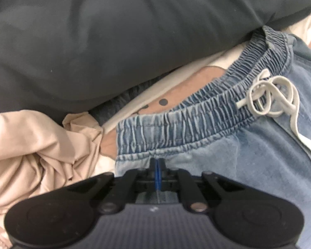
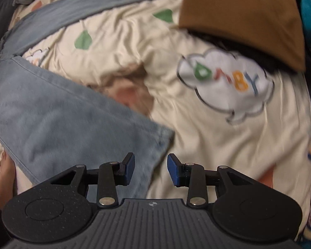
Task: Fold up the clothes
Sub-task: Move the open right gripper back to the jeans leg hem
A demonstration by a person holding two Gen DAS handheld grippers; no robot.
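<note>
Two close views from cameras mounted on hand-held grippers, both looking down onto a bed with clothes.

Left wrist view: the left gripper [image 1: 157, 166] sits at the bottom centre of the frame, its two black fingers pressed together and pinching the lower edge of the waistband on a pair of light blue jeans [image 1: 248, 155]. The elastic waistband curves from the centre of the frame up toward the upper right. A white drawstring [image 1: 273, 97], tied in a loose bow, lies on the jeans at the right. A dark grey pillow [image 1: 114, 31] fills the upper half of the frame. A crumpled beige garment [image 1: 37, 149] lies at the lower left, just beside the jeans.

Right wrist view, somewhat blurred: the right gripper [image 2: 151, 169] is at the bottom centre with its blue-padded fingers apart and nothing between them. It hovers above the corner of a jeans leg [image 2: 72, 128], which spreads across the left of the frame. Beneath lies a cream bedsheet [image 2: 207, 145] printed with green leaves and a white cloud bearing coloured letters. A brown cloth [image 2: 248, 14] lies at the upper right.
</note>
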